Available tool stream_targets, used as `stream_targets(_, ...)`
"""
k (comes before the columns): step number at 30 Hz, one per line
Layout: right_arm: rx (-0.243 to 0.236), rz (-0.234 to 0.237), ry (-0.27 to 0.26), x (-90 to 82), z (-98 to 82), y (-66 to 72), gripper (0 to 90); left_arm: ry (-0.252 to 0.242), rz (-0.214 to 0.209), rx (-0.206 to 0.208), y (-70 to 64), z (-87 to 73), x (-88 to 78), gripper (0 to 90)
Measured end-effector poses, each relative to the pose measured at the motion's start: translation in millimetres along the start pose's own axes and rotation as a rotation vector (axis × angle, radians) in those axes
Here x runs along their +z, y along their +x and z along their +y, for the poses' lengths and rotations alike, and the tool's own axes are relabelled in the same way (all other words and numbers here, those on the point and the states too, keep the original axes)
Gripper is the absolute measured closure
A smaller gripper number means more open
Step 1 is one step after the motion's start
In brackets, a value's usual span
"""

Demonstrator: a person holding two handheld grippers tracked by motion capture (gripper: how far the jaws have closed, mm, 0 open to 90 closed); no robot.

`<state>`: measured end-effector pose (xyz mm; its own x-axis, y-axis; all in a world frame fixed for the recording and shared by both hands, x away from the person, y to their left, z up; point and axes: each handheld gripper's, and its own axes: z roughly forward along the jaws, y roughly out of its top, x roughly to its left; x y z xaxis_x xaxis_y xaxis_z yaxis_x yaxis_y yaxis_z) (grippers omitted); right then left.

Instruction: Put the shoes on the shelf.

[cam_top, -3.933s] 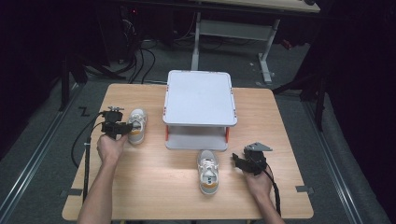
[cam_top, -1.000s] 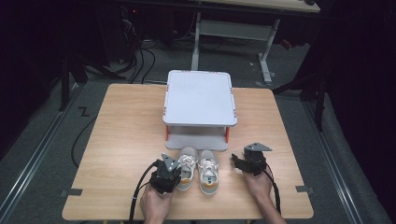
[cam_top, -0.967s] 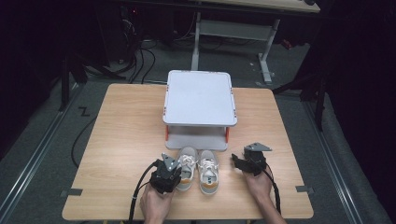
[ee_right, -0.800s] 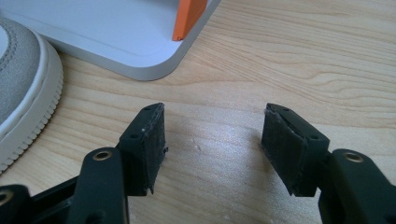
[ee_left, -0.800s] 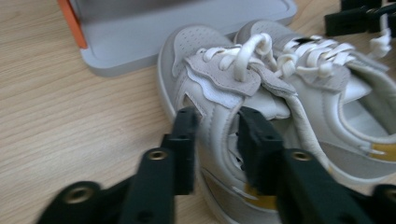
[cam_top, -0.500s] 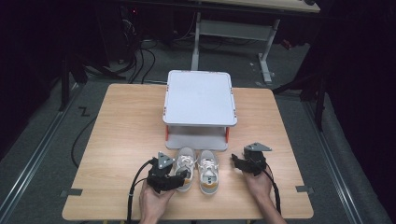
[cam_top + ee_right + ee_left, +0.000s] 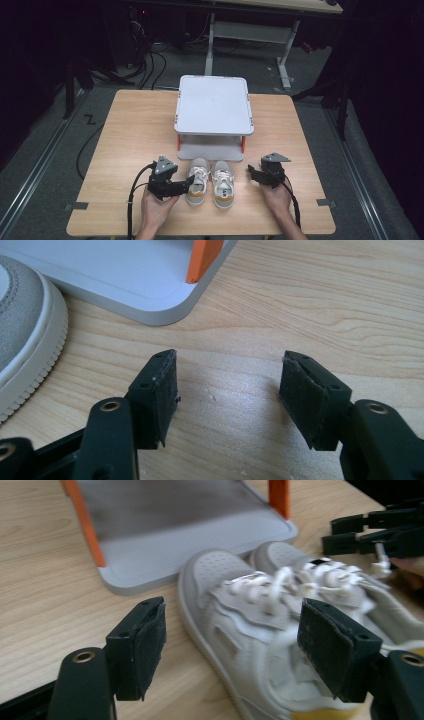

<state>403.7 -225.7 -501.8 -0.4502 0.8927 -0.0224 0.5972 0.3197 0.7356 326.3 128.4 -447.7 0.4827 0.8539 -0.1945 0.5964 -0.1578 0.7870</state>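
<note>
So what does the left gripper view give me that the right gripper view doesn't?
Left gripper view alone: the left claw open with the left shoe between its jaws, pads not pressing; they have just been opening. It also shows both shoes' laces and the right claw farther off. Right gripper view alone: the right claw open over bare table, nothing between its jaws. Shared: the grey shelf's base with an orange post, and the right shoe.
</note>
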Motion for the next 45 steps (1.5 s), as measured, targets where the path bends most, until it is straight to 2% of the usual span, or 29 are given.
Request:
stream_targets(5,-0.001,0.002,0.0,0.0,0.0,0.2,41.3,0.0,0.041,0.01,11.5,5.2,5.8,30.4)
stream_targets(8,-0.001,0.001,0.0,0.0,0.0,0.3,41.2,0.022,0.074,0.017,18.5,10.6,10.6,31.9)
stream_targets(11,0.0,0.001,0.0,0.0,0.0,0.3,41.2,0.02,0.073,0.013,26.5,14.1,13.6,33.3)
stream_targets(14,-0.001,0.0,0.0,0.0,0.0,0.2,41.2,0.015,0.096,0.017,32.6,17.0,14.4,33.5)
stream_targets(19,-0.001,-0.001,0.0,0.0,0.0,0.2,41.1,-0.001,0.135,0.015,39.7,22.3,14.5,33.9)
stream_targets(21,0.0,0.0,0.001,-0.1,0.0,0.4,41.1,0.008,0.152,0.017,42.9,23.4,16.6,34.1)
stream_targets(28,0.0,-0.001,0.001,-0.1,0.0,0.4,41.2,0.006,0.197,0.006,51.6,25.9,29.6,37.1)
stream_targets(31,0.0,-0.001,0.001,-0.1,-0.1,0.4,41.2,0.009,0.232,-0.002,55.2,24.9,37.9,40.7)
stream_targets(34,0.0,-0.001,0.001,-0.2,-0.1,0.5,41.2,0.024,0.239,-0.009,59.4,22.7,47.3,43.2)
stream_targets(39,0.001,-0.002,0.001,-0.2,0.0,0.5,41.2,0.028,0.218,-0.048,62.0,17.1,58.6,45.4)
stream_targets(45,0.004,-0.004,0.001,-0.4,-0.1,0.7,41.3,0.041,0.224,-0.045,58.8,5.6,61.3,45.2)
